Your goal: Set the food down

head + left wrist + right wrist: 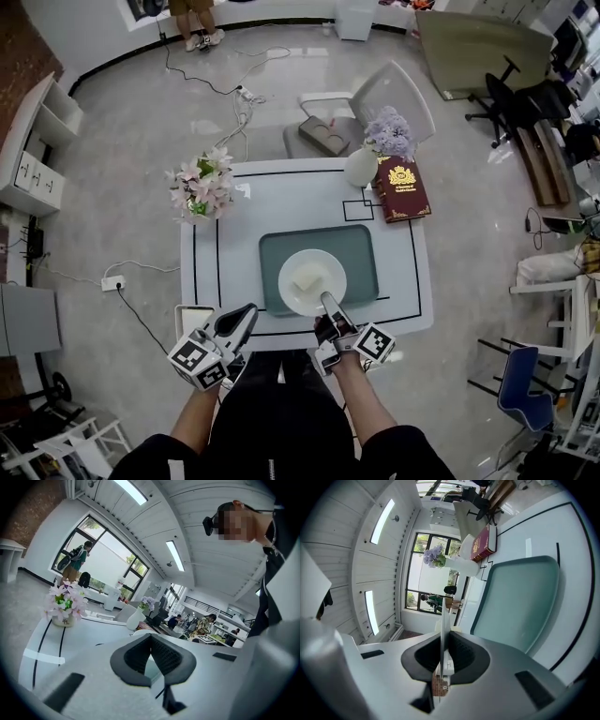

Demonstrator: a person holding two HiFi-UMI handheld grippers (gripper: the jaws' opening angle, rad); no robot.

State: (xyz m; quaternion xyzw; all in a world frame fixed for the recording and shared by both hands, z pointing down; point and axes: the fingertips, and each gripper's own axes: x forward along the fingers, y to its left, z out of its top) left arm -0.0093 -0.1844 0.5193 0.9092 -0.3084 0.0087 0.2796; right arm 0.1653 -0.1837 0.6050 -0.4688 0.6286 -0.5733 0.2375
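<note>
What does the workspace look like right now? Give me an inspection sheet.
Surface: white table with black lines, teal rectangular tray at its centre.
Job's things: white round plate carrying a pale block of food, over the tray; contact unclear.
Clutter: pot of pink flowers, white vase of purple flowers, dark red book, along the far side.
Grippers: right gripper shut on the plate's near rim; left gripper shut, empty, at the near left edge.
Cables: white power strip beyond the table, another at left, cords trailing on the floor.
Surroundings: white chair beyond the table, black office chair, a person far off.
</note>
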